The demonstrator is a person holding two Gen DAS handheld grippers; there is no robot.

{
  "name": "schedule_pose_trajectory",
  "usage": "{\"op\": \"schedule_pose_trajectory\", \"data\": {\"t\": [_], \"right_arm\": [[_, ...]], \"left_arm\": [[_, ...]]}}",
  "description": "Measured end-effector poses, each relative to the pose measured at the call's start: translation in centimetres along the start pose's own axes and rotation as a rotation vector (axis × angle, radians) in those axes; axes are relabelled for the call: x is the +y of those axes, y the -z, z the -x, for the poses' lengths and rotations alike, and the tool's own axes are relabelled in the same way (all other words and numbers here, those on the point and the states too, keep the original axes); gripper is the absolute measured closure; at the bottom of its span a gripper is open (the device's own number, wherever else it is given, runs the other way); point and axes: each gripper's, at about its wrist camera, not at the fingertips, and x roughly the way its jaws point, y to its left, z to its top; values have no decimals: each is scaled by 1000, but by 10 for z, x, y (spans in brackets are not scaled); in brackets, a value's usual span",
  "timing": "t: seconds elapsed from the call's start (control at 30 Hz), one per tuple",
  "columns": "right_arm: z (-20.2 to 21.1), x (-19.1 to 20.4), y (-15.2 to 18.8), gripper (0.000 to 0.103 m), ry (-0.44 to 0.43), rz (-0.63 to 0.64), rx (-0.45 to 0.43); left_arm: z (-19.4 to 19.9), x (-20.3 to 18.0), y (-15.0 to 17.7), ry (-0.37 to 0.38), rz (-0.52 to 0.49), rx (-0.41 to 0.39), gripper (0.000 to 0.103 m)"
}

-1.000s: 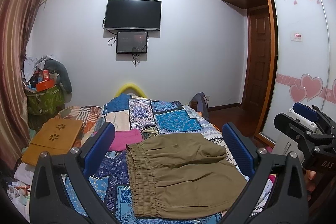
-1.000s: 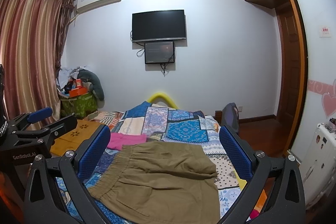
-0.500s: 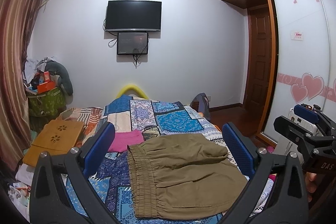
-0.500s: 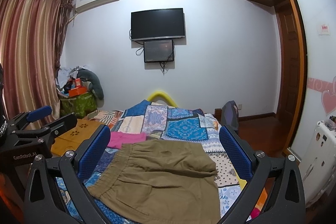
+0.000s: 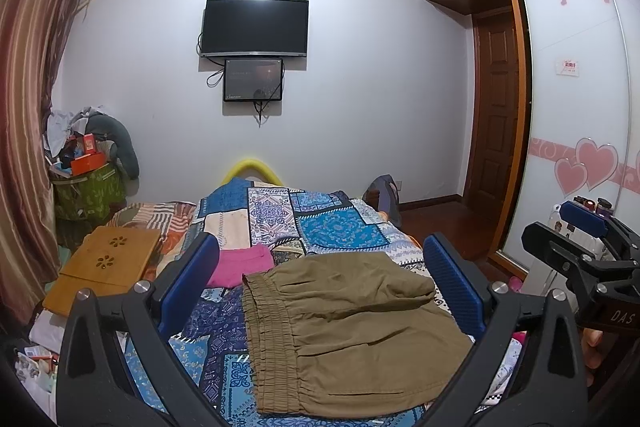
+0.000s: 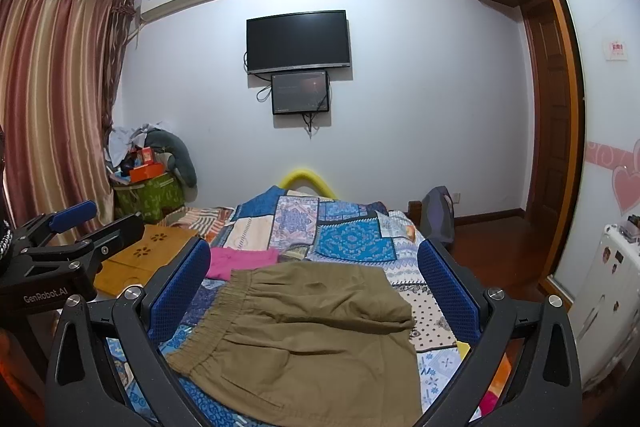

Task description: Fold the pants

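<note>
On the patchwork-quilted bed (image 5: 332,223), folded olive-green cotton pants (image 5: 344,327) lie ahead of both spread, empty grippers, left gripper (image 5: 320,291) and right gripper (image 6: 314,287), apparently untouched.

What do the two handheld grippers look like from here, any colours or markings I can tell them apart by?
Both look alike: black angular frames with silver screw heads and blue textured finger pads. The left gripper shows white "GenRobot.AI" lettering on its body in the right wrist view. The right gripper shows white "DAS" lettering in the left wrist view. No cables or sleeves show.
</note>
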Motion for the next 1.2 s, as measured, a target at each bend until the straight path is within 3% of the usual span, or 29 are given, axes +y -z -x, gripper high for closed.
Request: {"op": "schedule_pose_trajectory", "data": {"t": [0.97,1.13,1.2], "right_arm": [[-7,0,2,0,-3,-1,16],[-20,-9,6,0,16,-32,48],[-28,-14,11,0,45,-31,69]], "left_arm": [[-11,1,2,-2,4,31,0],[-27,5,7,-37,-7,45,0],[-43,7,12,-39,-23,90,0]]}}
